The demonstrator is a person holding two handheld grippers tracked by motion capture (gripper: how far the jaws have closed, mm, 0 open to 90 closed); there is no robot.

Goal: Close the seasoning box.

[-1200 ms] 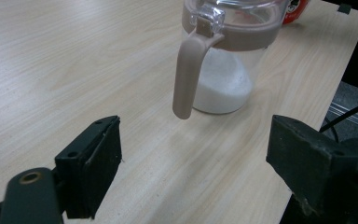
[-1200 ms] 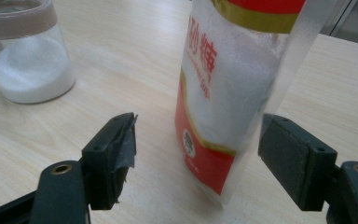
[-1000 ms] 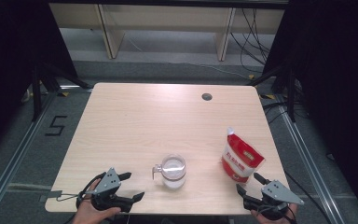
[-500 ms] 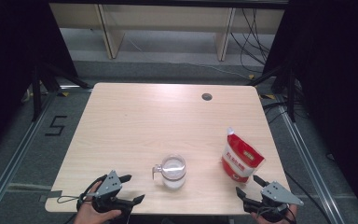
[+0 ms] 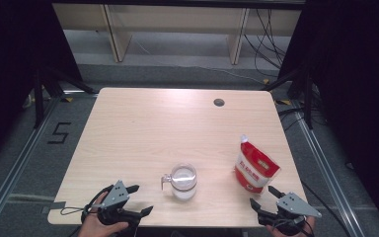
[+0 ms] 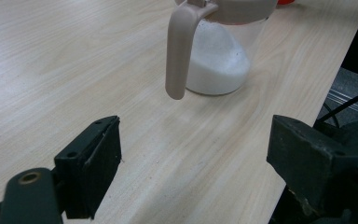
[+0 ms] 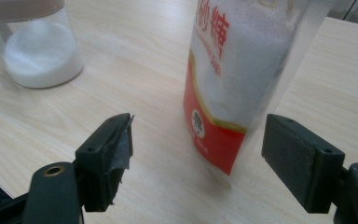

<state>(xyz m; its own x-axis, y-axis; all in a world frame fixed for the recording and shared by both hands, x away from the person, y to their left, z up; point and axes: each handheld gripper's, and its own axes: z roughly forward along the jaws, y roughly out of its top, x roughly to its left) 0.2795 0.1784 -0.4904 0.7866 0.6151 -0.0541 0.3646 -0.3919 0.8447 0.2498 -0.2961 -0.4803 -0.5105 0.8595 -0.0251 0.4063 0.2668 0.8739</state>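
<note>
Getting ready to grab the sugar bag and the jar

My right hand-held gripper (image 5: 266, 196) is wide open, just in front of the sugar bag (image 5: 255, 168) standing on the worktop (image 5: 177, 128). My left hand-held gripper (image 5: 139, 199) is open too, near the jar (image 5: 183, 180) handle (image 6: 179, 51). I should slide in slowly and squeeze the bag gently so it stays up.
</note>
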